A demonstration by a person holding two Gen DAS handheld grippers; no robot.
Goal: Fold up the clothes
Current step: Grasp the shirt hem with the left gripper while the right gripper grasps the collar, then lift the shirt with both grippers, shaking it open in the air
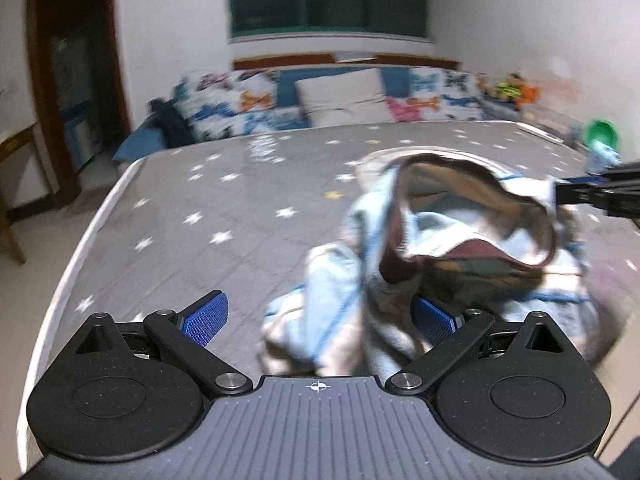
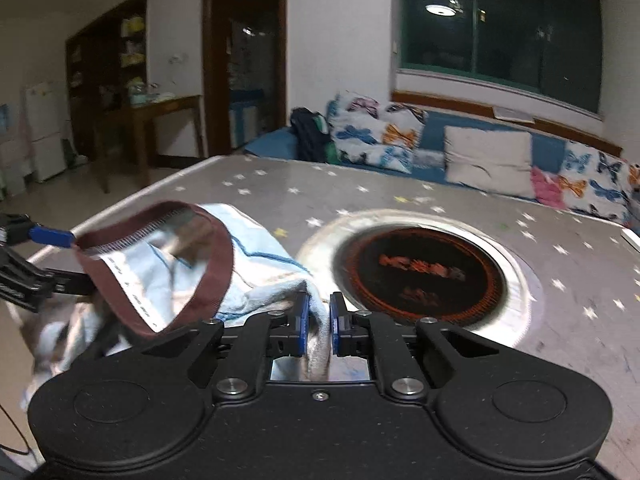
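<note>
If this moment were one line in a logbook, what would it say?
step: lifting garment off table | right hand-held gripper: clamped on cloth edge | left hand-held gripper: open, cloth between fingers

The garment [image 2: 256,264] is soft pale-blue knit cloth, limp and creased, with a ribbed brown waistband [image 2: 218,268] of a denser weave. The surface [image 1: 224,216] wears a smooth grey covering with printed stars and a slight sheen; its inset round plate [image 2: 420,276] looks like glossy dark glass inside a bright metal ring. Each tool [image 2: 319,320] is matt black plastic with shiny metal pivot screws and blue, finely gridded rubbery pads [image 1: 206,318]. The sofa cushions [image 2: 372,140] are printed cloth.
</note>
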